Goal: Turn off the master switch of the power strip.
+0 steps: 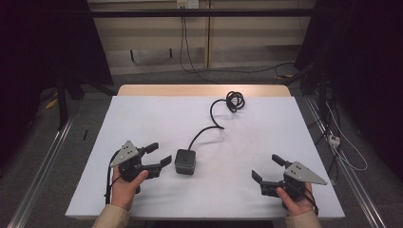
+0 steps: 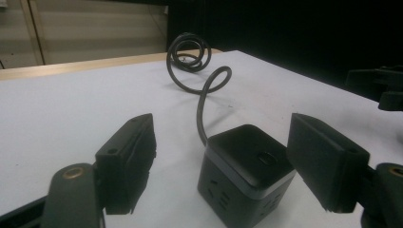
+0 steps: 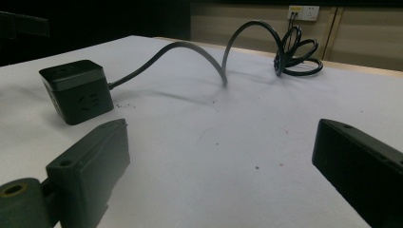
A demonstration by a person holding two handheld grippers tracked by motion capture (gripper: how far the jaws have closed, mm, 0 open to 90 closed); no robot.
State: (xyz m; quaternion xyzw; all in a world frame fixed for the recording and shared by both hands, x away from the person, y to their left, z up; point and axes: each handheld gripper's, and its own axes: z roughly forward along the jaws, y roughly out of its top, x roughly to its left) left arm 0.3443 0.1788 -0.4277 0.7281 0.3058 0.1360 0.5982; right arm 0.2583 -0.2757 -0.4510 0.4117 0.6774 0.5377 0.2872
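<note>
A black cube power strip (image 1: pixel 185 161) (image 2: pixel 247 171) (image 3: pixel 76 88) stands on the white table top (image 1: pixel 157 118), left of centre. Its black cable (image 1: pixel 214 118) (image 2: pixel 204 95) (image 3: pixel 199 50) arches away toward the far edge and ends in a coil (image 1: pixel 235 100). My left gripper (image 1: pixel 159 153) (image 2: pixel 223 130) is open; its jaws point at the cube, which sits just ahead of them with a gap on each side. Near the front right, my right gripper (image 1: pixel 265 166) (image 3: pixel 223 135) is open over bare table, well apart from the cube.
A wooden table edge (image 1: pixel 204 90) borders the white top at the far side. Metal rails run along the floor on both sides (image 1: pixel 38 166). A wall socket (image 3: pixel 303 12) with plugged cables is on the back wall.
</note>
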